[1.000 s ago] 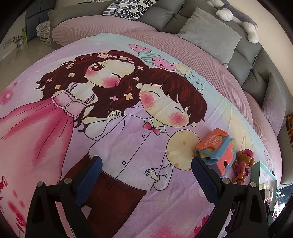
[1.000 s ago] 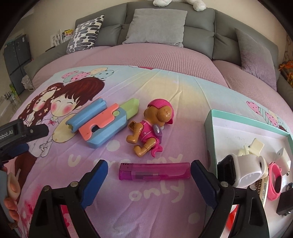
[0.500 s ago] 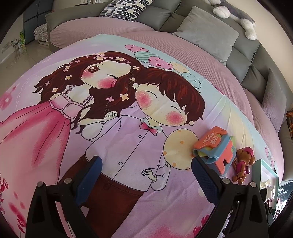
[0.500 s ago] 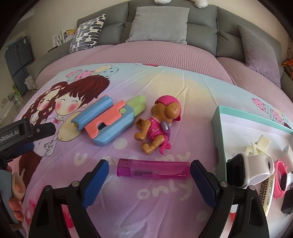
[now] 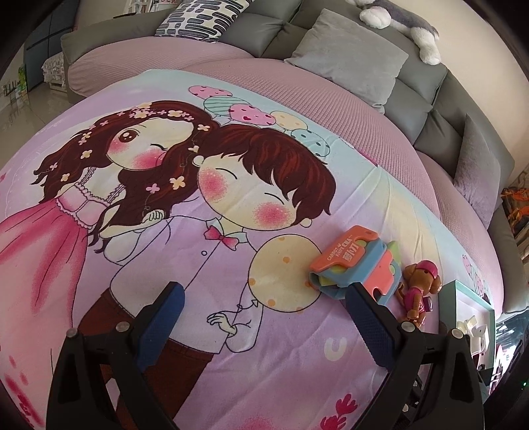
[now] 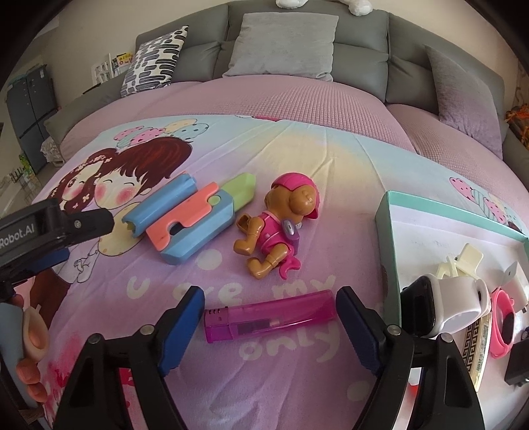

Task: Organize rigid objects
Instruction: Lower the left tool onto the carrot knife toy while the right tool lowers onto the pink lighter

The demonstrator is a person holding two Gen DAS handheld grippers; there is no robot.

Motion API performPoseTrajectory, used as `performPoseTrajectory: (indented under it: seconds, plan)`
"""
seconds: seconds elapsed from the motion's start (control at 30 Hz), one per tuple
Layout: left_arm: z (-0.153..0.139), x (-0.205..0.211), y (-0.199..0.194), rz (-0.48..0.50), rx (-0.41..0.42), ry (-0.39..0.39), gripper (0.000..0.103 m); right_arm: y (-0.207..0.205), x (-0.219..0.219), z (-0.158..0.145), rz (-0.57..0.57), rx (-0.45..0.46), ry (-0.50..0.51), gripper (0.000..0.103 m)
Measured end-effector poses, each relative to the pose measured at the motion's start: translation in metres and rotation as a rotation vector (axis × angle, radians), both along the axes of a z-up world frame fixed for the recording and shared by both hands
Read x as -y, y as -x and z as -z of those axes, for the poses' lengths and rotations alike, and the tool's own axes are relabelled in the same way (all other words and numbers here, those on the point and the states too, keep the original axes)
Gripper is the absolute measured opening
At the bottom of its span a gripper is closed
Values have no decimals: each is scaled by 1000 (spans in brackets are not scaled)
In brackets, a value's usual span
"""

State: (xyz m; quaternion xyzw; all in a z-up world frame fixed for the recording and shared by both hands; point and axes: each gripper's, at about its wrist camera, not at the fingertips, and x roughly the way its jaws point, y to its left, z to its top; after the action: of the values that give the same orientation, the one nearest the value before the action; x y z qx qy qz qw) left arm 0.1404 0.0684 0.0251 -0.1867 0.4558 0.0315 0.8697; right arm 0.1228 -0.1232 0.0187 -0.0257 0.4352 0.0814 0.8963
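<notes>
Two handheld grippers hung over a cartoon-print bedsheet [image 6: 297,158] spread on a round pink bed. Nearest the right wrist camera, the right gripper [image 6: 269,317] had its blue-padded jaws closing around a translucent magenta lighter [image 6: 267,316], which lay flat on the sheet between them, lengthwise across the gap; the pads stood just off its two ends and did not yet press on it. Just to the right sat a teal-rimmed tray [image 6: 385,238] holding a white smartwatch [image 6: 446,304], a cream hair clip [image 6: 463,264] and a pink ring-shaped item [image 6: 502,324], among other small pieces too cramped to identify. Beyond the lighter, a toy puppy in a pink outfit [image 6: 277,228] lay on its side, and left of it rested a blue, orange and green carrot knife toy [image 6: 195,215]. At the left edge of the same view, the left gripper [image 5: 263,325] showed from the side, with fingers [image 6: 31,330] of the person's hand on its handle. Its own camera showed its jaws wide apart with nothing between them, poised above the printed cartoon couple, the carrot knife toy just past its right fingertip. Farther back, grey cushions [image 6: 281,43], a patterned pillow [image 6: 152,59] and a plush toy [image 5: 396,23] lined the grey headboard.
</notes>
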Motion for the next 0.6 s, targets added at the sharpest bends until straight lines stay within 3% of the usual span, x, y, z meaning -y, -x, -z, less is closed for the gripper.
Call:
performPoseTrajectory:
  seconds: [0.43, 0.6]
  plan:
    - [-3, 6, -1, 20, -9, -46, 98, 5, 9, -4, -76, -85, -77, 84]
    - [-4, 5, 0, 17, -9, -51, 98, 7, 5, -1, -119, -75, -25, 85]
